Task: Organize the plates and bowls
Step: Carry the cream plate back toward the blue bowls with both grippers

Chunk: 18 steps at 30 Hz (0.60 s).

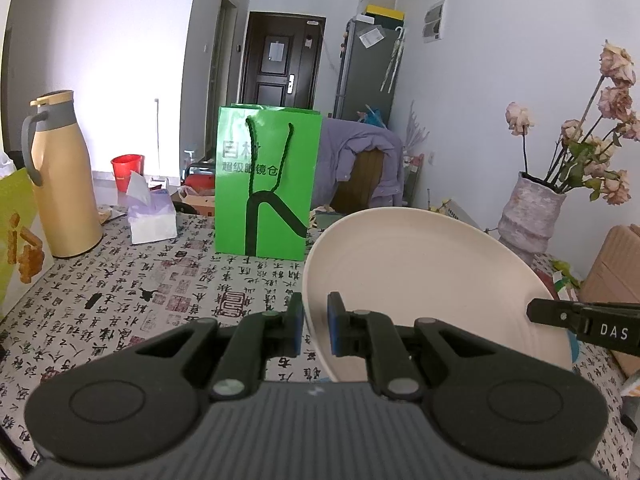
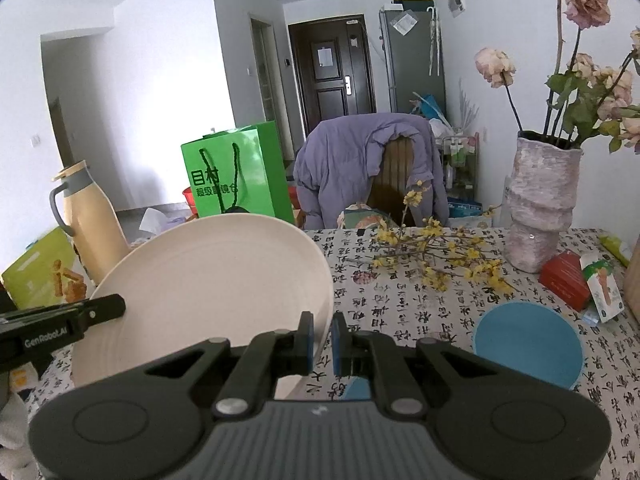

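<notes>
Both grippers' fingers (image 1: 334, 326) pinch cream plate (image 1: 420, 280); only right view shows blue plate (image 2: 528, 344).

white walls (image 1: 120, 40), dark door (image 1: 284, 60), perhaps daylight

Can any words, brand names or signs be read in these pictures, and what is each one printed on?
"DAS": on the right gripper seen from the left camera.
"GenRobot.AI": on the left gripper seen from the right camera.
"目村": large characters on the green paper bag; the smaller line below is partly hidden by the cord handle.
Calligraphy tablecloth: many characters, too distorted to quote.
Papers on the door and fridge: too small to read.
</notes>
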Motion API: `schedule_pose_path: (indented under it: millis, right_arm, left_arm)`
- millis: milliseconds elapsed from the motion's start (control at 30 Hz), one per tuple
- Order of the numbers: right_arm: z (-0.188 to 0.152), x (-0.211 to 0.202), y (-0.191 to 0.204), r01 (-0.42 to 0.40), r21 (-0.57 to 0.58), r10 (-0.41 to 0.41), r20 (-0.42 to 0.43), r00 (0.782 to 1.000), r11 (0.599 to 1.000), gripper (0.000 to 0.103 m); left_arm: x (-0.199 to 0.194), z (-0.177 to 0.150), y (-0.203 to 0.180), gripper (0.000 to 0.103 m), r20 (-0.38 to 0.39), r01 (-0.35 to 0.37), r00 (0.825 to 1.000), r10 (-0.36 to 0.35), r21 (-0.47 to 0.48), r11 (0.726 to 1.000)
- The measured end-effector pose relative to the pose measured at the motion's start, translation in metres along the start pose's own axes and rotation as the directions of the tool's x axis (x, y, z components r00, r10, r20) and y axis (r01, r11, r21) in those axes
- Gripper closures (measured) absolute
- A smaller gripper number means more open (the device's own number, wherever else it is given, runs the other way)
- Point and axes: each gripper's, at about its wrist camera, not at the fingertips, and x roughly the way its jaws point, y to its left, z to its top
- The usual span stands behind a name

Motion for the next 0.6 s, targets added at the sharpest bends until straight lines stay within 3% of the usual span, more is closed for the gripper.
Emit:
schedule_pose_path:
  millis: [600]
  right_arm:
    - [-0.013,-0.036,-0.009,0.001,0.01,-0.001,0.028,1.0,1.0,0.094]
  left_arm:
    - [-0.029,-0.009,-0.016,0.091,0.018,0.005,1.0,-0.005,0.033,0.999]
